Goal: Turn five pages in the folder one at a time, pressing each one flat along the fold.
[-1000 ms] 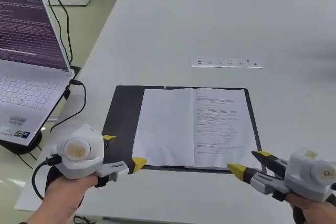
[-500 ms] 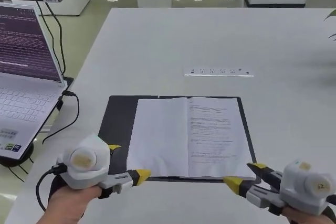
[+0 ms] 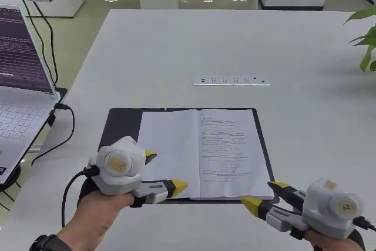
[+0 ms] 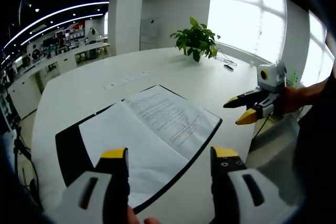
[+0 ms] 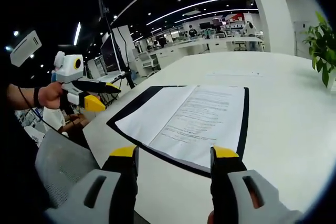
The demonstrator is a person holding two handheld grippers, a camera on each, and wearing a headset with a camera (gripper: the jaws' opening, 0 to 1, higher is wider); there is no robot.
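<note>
1. Writing: lines of black print are seen on the right-hand white page; the print is too small to be read. The left-hand white page is blank.
2. Rows of pale text are seen on the screen of the silver laptop at the left of the head view; none can be read. A small dark mark is seen on the round cap of the right gripper; it cannot be made out.
3. Task's thing: the flat black folder is laid open on the white table, near the edge closest to the person. Its sheets lie flat, a fold line is seen down the middle, and the black cover is exposed as a broad band on the left and a thin border on the right.
4. Left gripper: the yellow-tipped jaws are held apart with nothing between them, over the near left corner of the folder. Contact cannot be judged.
5. Right gripper: the jaws are held apart and empty, just beside the near right corner.
6. A white inset socket strip is noted beyond the folder, and a green leafy plant at the right edge.
</note>
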